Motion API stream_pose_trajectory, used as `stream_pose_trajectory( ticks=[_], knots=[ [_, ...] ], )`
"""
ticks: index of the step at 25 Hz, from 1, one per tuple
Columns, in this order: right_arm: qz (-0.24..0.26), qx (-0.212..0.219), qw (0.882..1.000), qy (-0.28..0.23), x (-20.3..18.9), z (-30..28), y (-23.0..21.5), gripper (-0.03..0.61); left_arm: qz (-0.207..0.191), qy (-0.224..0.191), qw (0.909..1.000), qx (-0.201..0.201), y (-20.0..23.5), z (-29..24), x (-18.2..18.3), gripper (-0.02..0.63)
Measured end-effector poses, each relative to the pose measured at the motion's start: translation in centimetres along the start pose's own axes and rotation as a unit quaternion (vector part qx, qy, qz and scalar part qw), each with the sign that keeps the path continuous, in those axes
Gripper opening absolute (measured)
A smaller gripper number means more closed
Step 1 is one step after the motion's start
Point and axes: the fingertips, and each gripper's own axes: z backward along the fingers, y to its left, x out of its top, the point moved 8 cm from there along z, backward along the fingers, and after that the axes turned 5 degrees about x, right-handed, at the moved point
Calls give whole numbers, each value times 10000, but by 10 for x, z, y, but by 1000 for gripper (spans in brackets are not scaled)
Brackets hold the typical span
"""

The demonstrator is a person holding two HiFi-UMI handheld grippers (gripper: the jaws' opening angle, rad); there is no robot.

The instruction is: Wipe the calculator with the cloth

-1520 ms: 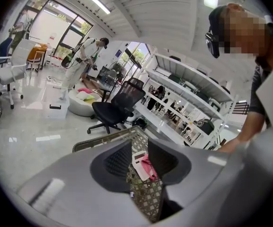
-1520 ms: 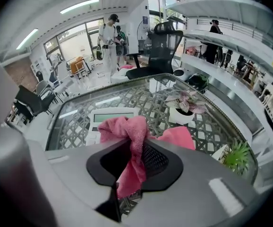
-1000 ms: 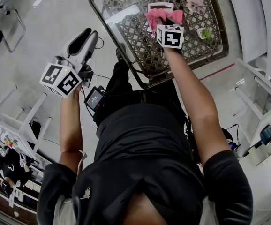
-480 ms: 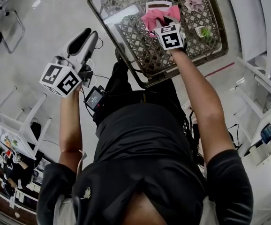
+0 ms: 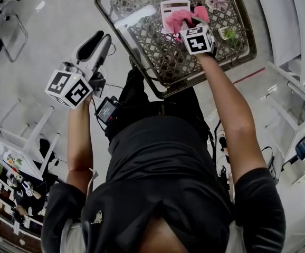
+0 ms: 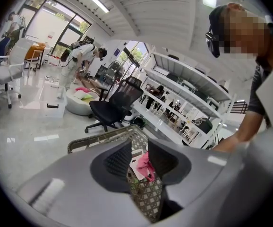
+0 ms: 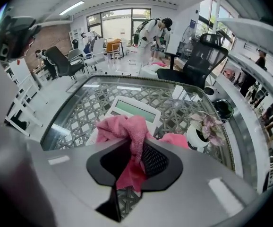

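Observation:
A white calculator (image 5: 171,8) lies on the lattice table (image 5: 158,67); its screen end (image 7: 132,109) shows past the cloth. My right gripper (image 5: 192,24) points steeply down, shut on a bunched pink cloth (image 5: 183,17) that rests on the calculator's right part. In the right gripper view the cloth (image 7: 127,129) rises between the pads and hides the keys. My left gripper (image 5: 99,39) hangs off the table's left side over the floor, jaws a little apart and holding nothing. The left gripper view shows the cloth (image 6: 146,165) far off through the gap of the left gripper (image 6: 140,152).
A small potted plant (image 7: 201,130) stands on the table just right of the cloth, and a pale flower (image 5: 218,2) sits at the far right. Office chairs (image 6: 112,109), shelves and other people fill the room around the table.
The right gripper has rolled and slid the cloth rightward over the calculator, baring more of its left side. The left gripper has stayed where it was.

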Motion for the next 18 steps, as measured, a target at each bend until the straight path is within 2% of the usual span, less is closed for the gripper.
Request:
stream_pose_trajectory(
  ticks=[10,18],
  knots=[
    [-61,-347,9992,176,-17,2,-24,63,-19,-7,10000,-46,-1,-5,-3,156],
    [-503,-388,9980,-7,-12,5,-15,64,-11,-6,10000,-60,0,-5,-5,157]
  ],
)
